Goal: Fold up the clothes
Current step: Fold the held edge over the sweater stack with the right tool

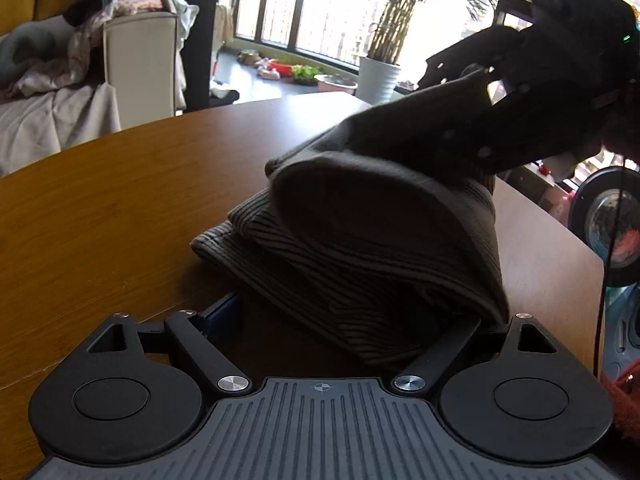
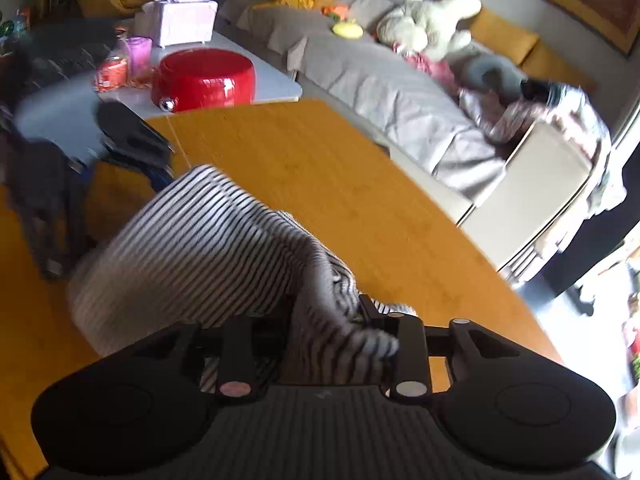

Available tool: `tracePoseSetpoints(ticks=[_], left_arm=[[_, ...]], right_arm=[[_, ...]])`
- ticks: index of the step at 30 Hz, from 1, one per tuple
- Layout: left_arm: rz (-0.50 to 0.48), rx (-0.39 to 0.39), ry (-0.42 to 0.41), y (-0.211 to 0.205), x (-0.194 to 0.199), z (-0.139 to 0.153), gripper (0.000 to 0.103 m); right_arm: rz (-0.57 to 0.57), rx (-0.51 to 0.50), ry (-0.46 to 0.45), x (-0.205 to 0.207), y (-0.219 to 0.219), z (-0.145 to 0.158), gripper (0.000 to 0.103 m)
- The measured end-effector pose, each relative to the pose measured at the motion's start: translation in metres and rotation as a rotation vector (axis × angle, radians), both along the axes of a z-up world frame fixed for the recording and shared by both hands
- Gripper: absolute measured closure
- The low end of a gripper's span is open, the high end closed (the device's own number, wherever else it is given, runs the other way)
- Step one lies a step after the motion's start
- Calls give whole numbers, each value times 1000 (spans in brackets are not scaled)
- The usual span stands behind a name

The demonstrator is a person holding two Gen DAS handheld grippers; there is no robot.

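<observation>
The right gripper is clamped on a bunched edge of the striped garment, which is lifted in an arch above the wooden bench, while the left gripper is seen with its fingers spread at either side of the lower folds, and whether cloth is pinched there cannot be told. Beyond the bench, a red pot and a pink cup are set on a white side table, with a covered sofa behind carrying a plush toy. A potted plant is seen by the window.
</observation>
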State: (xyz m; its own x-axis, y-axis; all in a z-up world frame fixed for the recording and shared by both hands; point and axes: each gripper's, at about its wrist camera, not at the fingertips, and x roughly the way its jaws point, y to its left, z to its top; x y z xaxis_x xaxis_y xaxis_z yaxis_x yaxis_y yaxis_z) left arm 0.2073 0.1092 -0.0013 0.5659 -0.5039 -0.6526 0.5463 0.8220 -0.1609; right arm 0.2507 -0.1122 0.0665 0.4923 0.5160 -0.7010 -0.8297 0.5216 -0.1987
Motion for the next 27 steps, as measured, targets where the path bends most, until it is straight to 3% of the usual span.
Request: tracePoseSetpoints(ticks=[3,5,10,13,16,18,19,20,21,22,24,27], left_arm=[[57,-37,-55,18,-9,25,12],[85,-70,-104,26,-15,45,10],[34,-142,-238,7,-17,86,9],[-62,-124,-221,-28,-4,80,9],[-87,-72,-165,-50,11,54,10],[-46,-38,-125,-52,25,34,12],[-7,-20,-106,-50,32,27,12],[29,-14,-78,-46,40,21,10],[46,-42,-36,-40,46,16,9],[57,-83,2,-33,51,12,8],[66,-110,27,-26,54,9,7],[71,-87,9,-27,55,8,7]], right_arm=[[-13,45,67,39,2,-22,63],[-49,80,75,41,-6,-23,57],[-146,167,85,40,-30,-23,19],[-205,220,91,39,-44,-23,14],[-264,272,89,35,-62,-22,10],[-306,311,73,27,-80,-19,10],[-326,333,66,24,-88,-18,17],[-341,349,62,23,-93,-16,26],[-354,363,58,24,-97,-14,48],[-371,368,62,27,-98,-13,59],[-402,361,69,38,-93,-19,60],[-435,298,102,62,-75,-45,60]])
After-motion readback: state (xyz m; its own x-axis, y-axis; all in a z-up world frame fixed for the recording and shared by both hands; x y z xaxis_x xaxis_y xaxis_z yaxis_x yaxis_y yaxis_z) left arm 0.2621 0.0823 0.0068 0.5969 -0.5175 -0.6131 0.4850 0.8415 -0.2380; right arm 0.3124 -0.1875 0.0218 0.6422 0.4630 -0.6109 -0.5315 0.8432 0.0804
